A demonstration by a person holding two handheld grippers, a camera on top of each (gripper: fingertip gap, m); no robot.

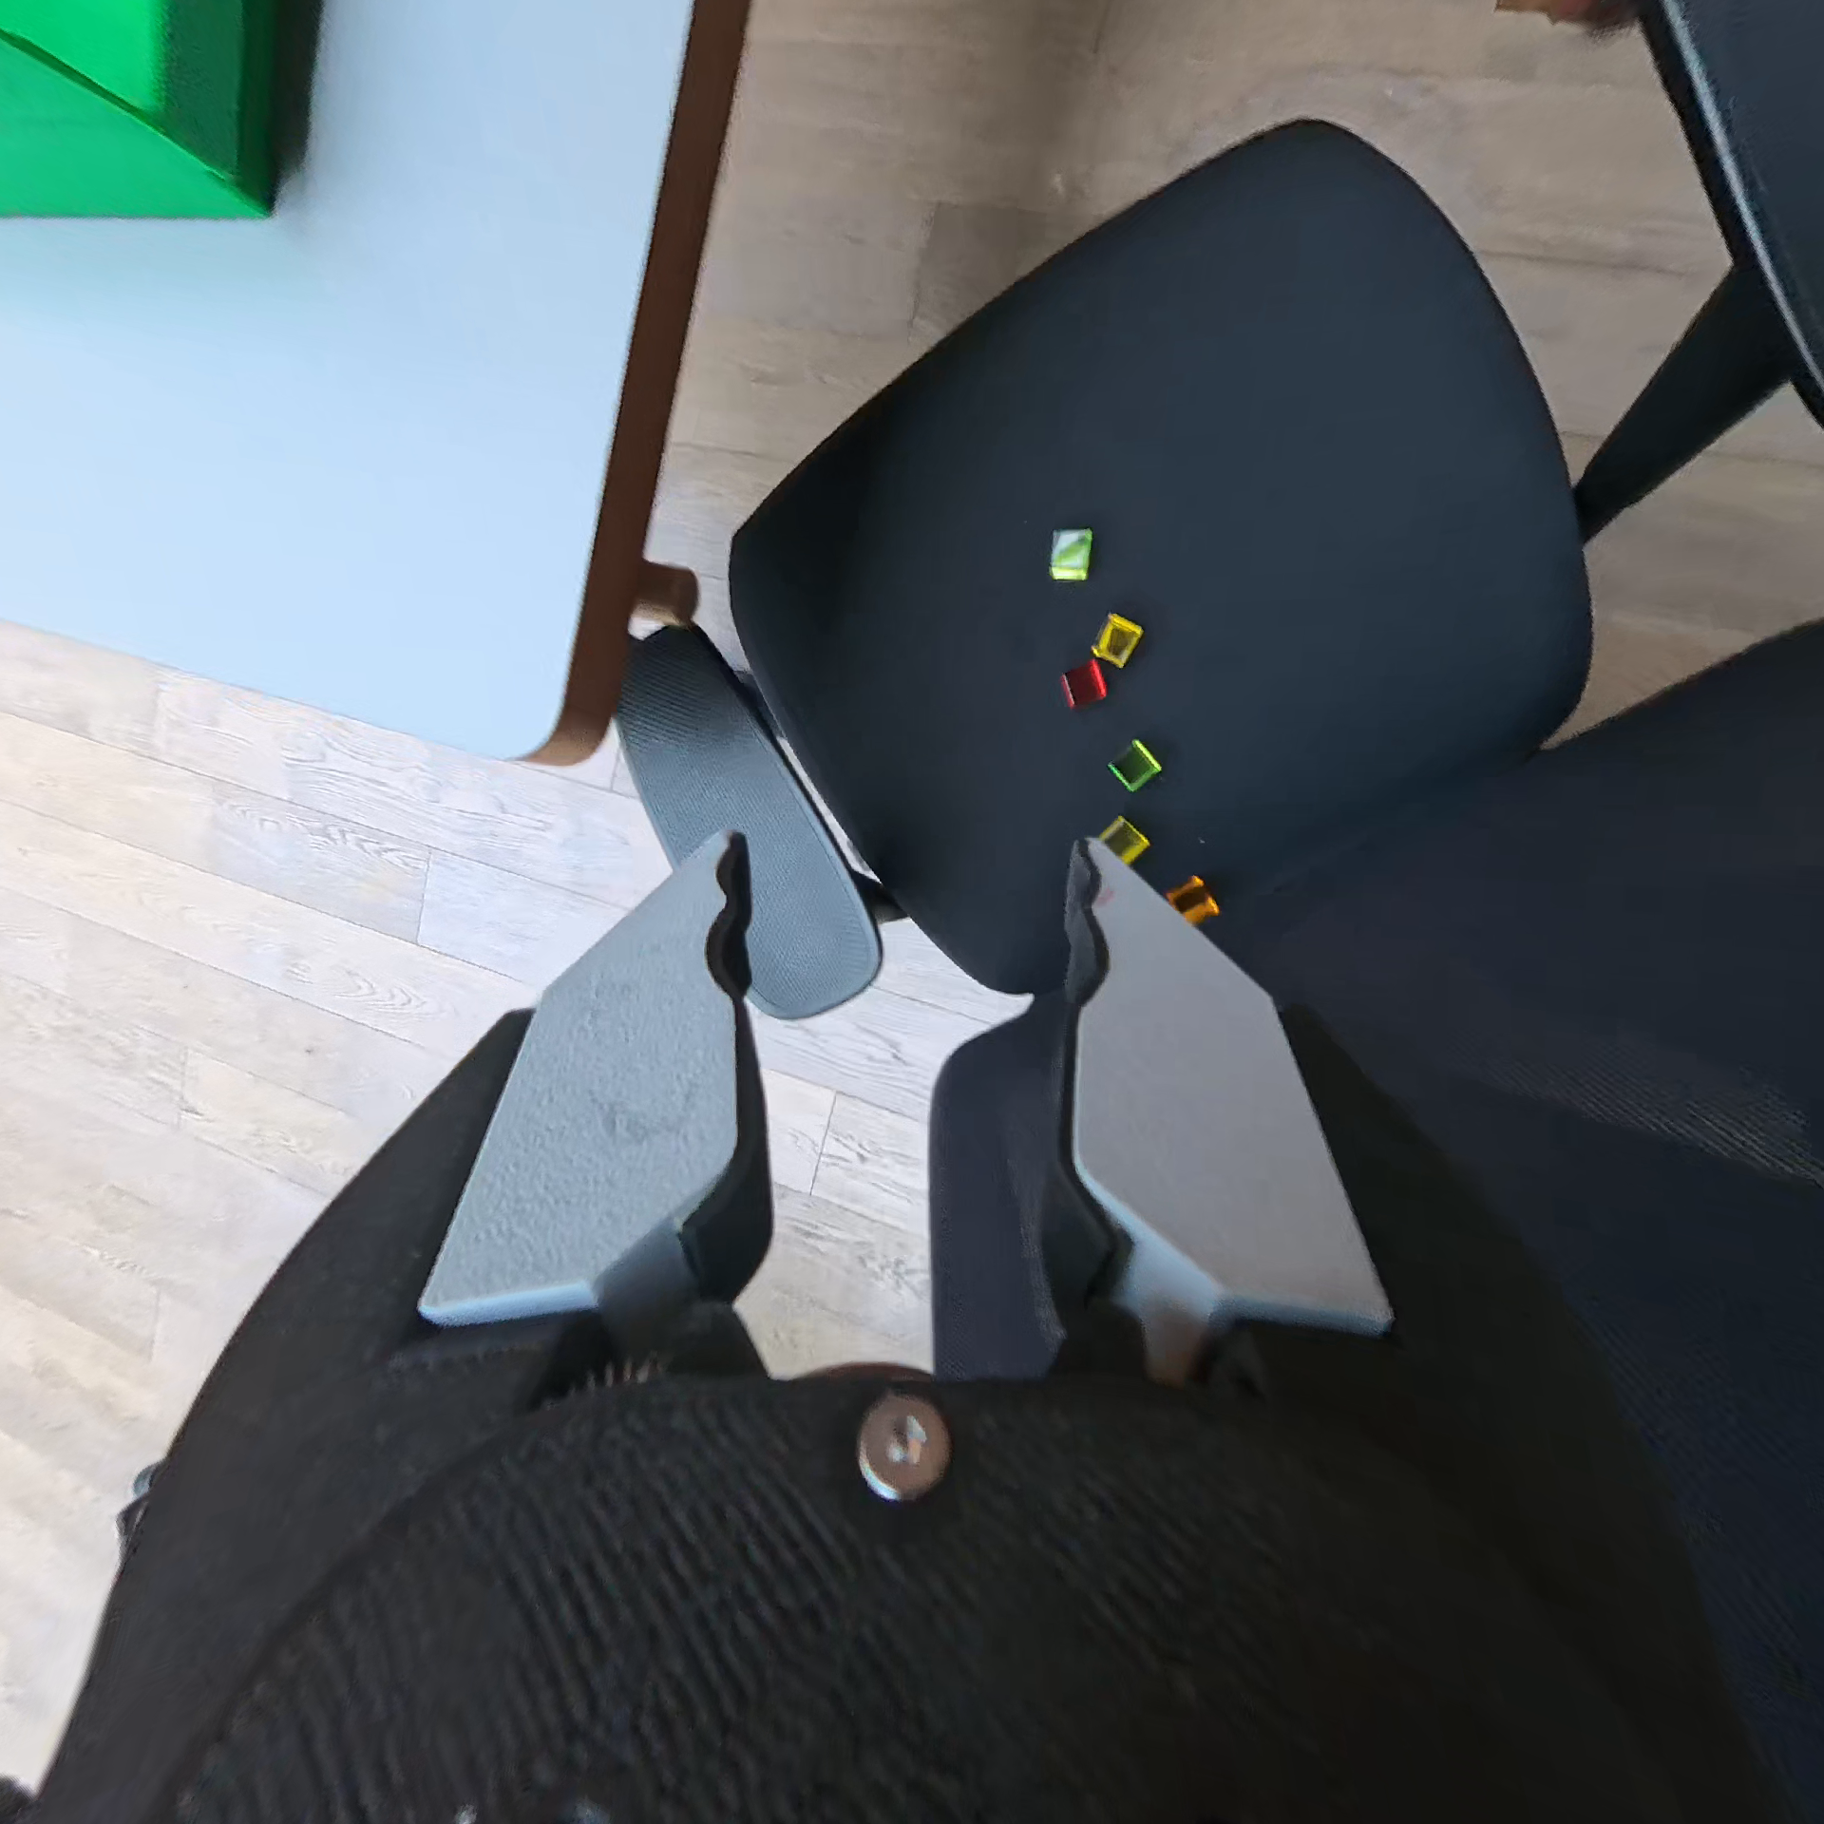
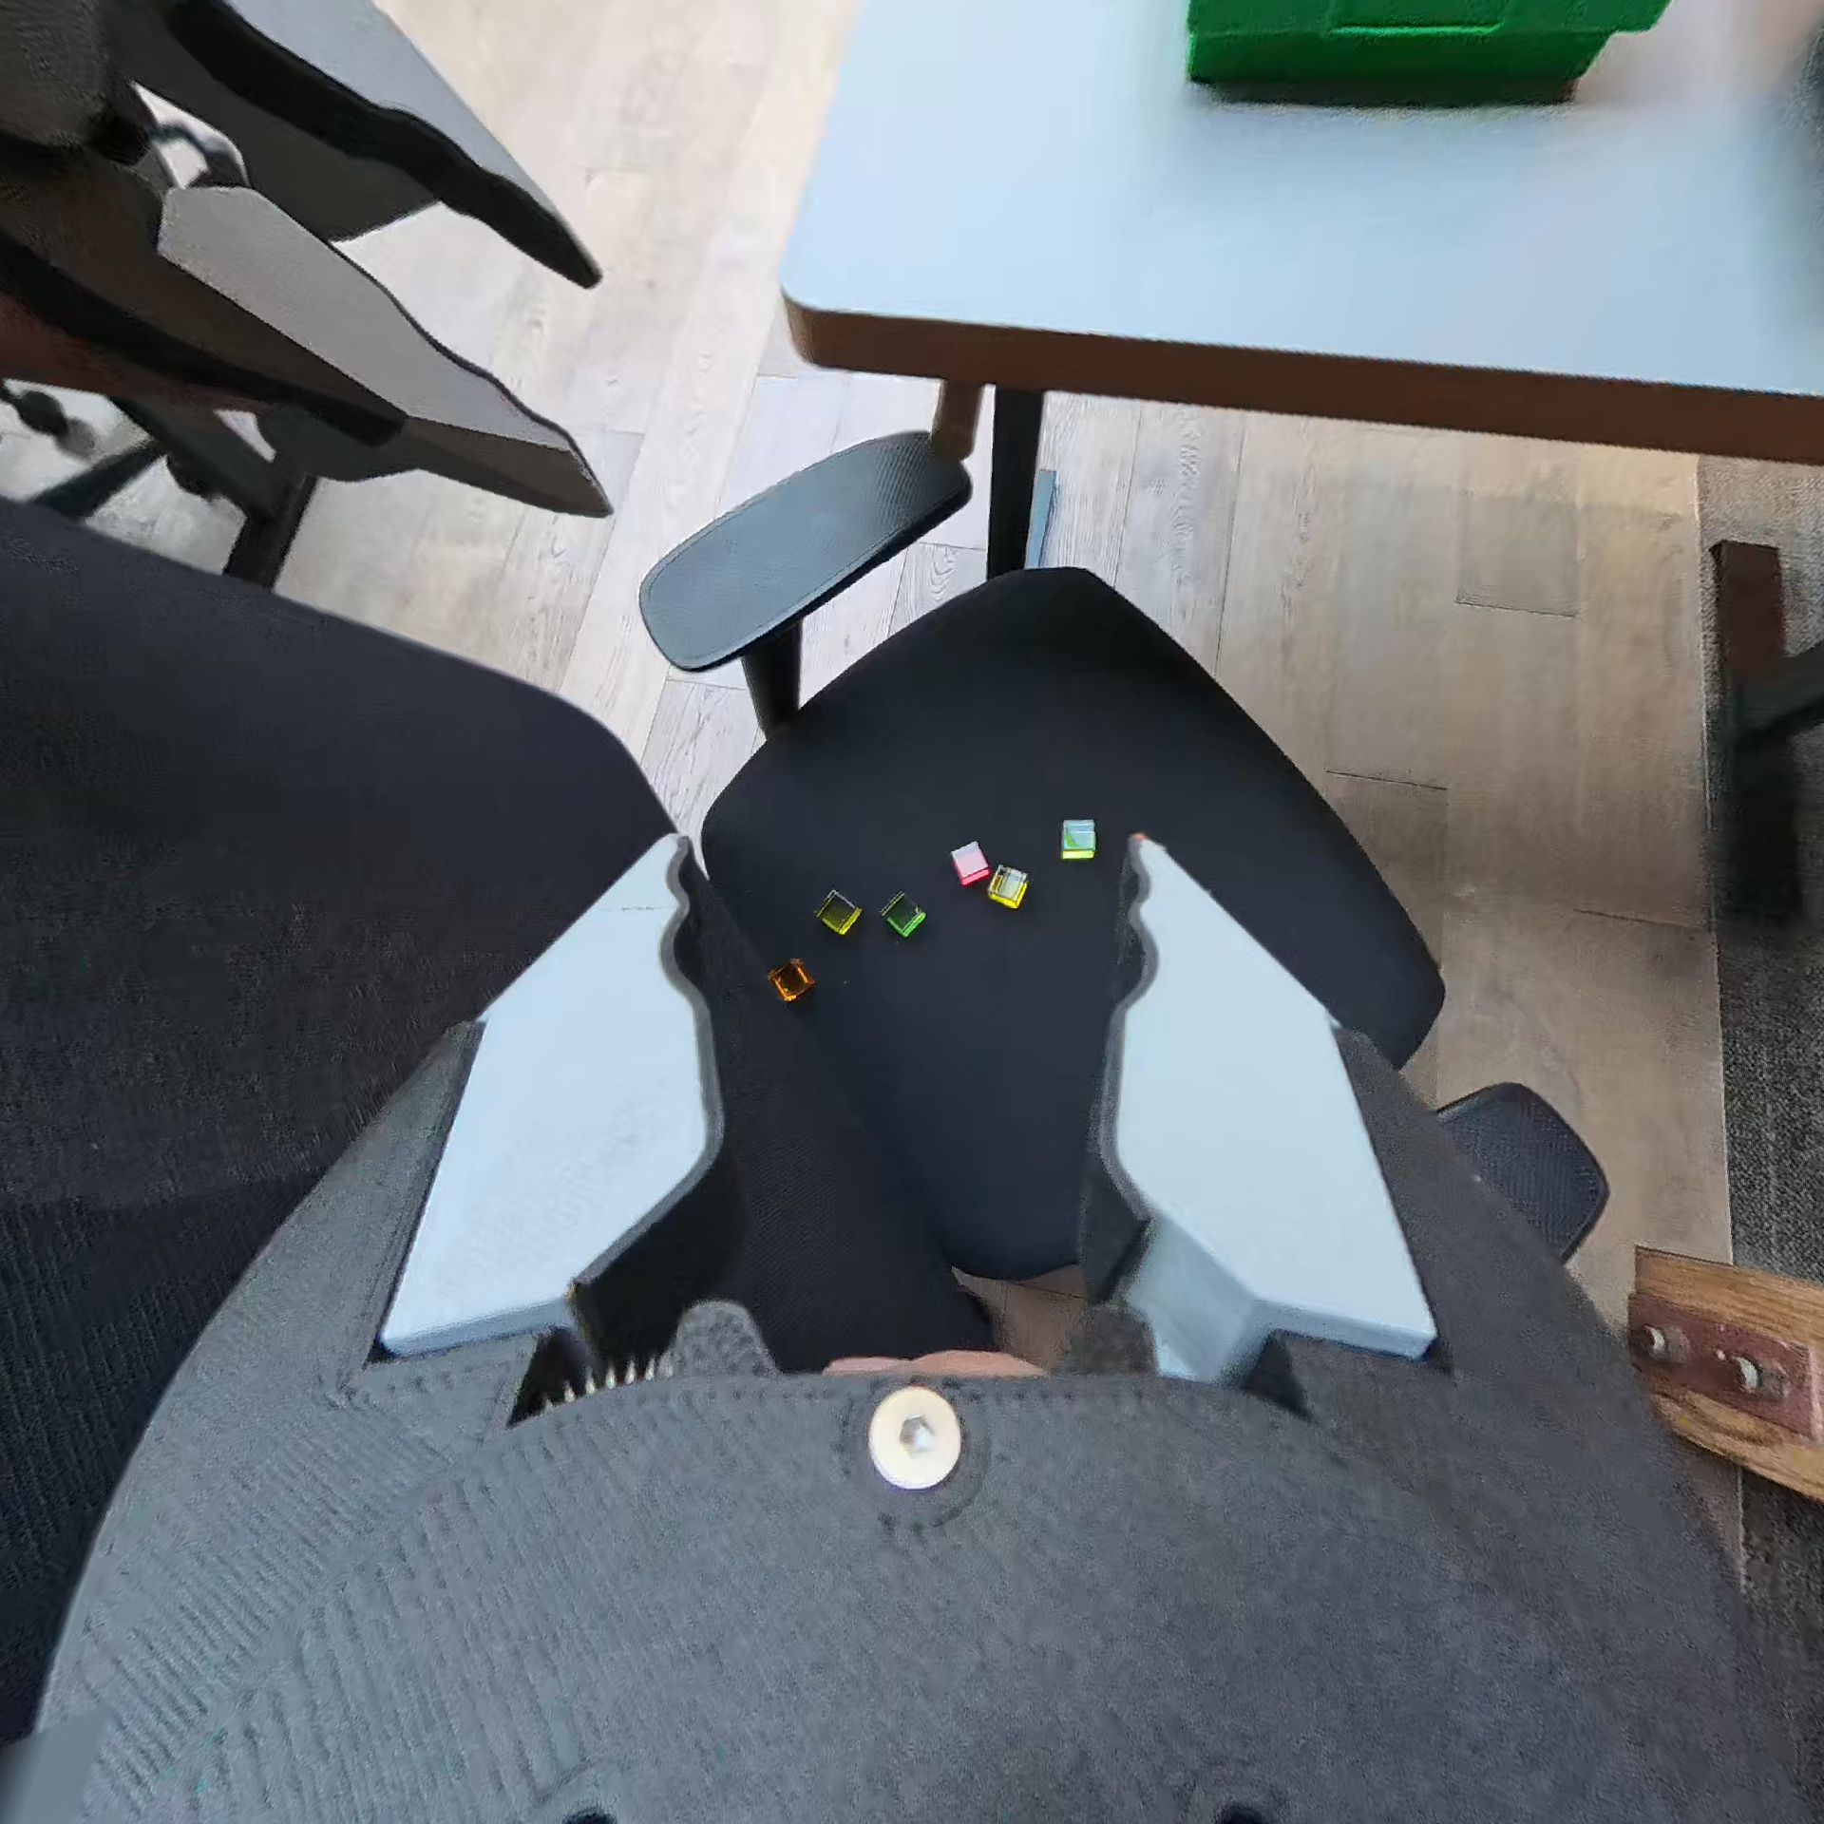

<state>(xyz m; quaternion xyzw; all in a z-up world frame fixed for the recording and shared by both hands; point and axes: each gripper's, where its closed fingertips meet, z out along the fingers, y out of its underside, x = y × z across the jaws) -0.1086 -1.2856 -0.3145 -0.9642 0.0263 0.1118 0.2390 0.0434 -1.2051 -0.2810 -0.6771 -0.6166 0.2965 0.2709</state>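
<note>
Cubes (image 2: 903,913) on chair seat (image 2: 1234,790) — under right gripper (image 2: 908,849), between spread fingers; left gripper (image 1: 908,859) spread, empty.

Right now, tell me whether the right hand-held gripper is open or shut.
Open. The right hand-held gripper has its fingers spread wide, empty, above the cubes on the seat.

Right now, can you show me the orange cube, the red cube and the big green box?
orange cube (image 2: 791,980), right wrist view, its top face.
red cube (image 1: 1084,683), left wrist view, middle of its top.
green box (image 2: 1402,39), right wrist view, its front side, on the table.
</note>
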